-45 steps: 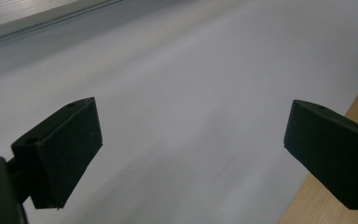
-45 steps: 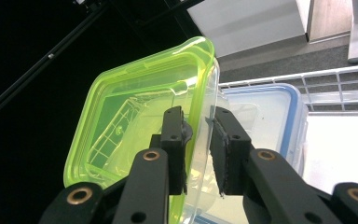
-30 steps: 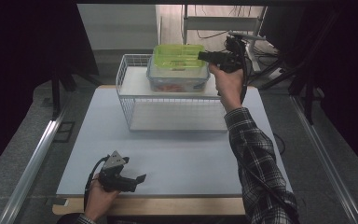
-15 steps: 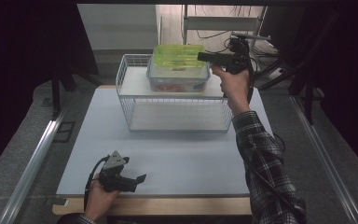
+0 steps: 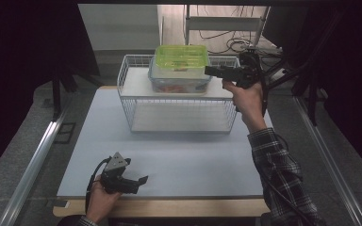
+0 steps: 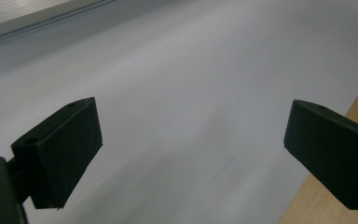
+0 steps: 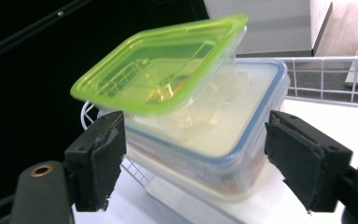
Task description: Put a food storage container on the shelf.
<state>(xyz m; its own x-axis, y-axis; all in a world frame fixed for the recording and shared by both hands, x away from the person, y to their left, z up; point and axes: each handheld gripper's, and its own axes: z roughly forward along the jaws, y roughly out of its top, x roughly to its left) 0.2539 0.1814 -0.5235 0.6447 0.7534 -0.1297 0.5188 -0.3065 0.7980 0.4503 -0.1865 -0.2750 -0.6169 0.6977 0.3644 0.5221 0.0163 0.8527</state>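
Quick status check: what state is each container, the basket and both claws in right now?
Green-lidded container: lid on, stacked tilted on the lower one.
Blue-rimmed container: lid on, resting on the basket's shelf.
Wire basket: upright on the table.
Right claw: open, jaws just opened, either side of the lower container, not pressing.
Left claw: open, holding nothing.

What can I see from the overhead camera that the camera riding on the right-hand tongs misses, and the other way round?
The high view alone takes in the whole white table, the open-jawed left tongs resting near its front edge, and the person's checked sleeve.

The right gripper view alone shows, close up, the blue seal around the lower clear box and the right tongs with jaws apart, the stacked boxes between them, pads not pressing.

Both show the green-lidded container stacked on that clear box, on the shelf of the white wire basket.
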